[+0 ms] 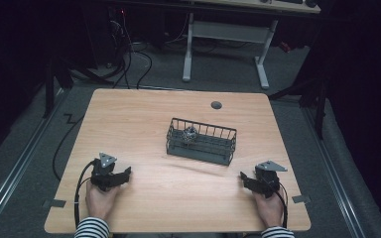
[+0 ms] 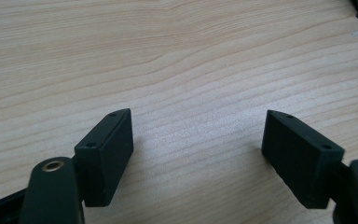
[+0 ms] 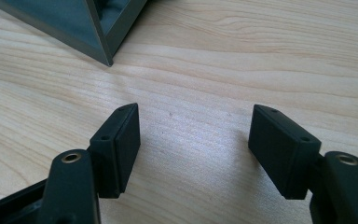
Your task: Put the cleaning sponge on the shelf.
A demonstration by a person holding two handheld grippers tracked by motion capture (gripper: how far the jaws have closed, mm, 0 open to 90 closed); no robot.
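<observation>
Striped sleeves enter from the near edge of the wooden table (image 1: 144, 114), which bears no readable writing or labels. At its middle stands a dark wire basket (image 1: 201, 142) holding a small patterned ball (image 1: 189, 135). Near the front edge, the left gripper (image 1: 127, 173) and right gripper (image 1: 243, 177) rest on the wood well apart, jaws spread wide and empty.

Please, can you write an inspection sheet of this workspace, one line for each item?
Surface: wooden table, bare, round grommet hole at far edge.
Job's things: dark wire basket at centre, a small round object inside.
Clutter: nothing seen.
Grippers: left gripper and right gripper both open, resting near the front edge.
Cables: black cable trails from the left gripper; more on the floor.
Surroundings: white desk frame behind, dark room.
</observation>
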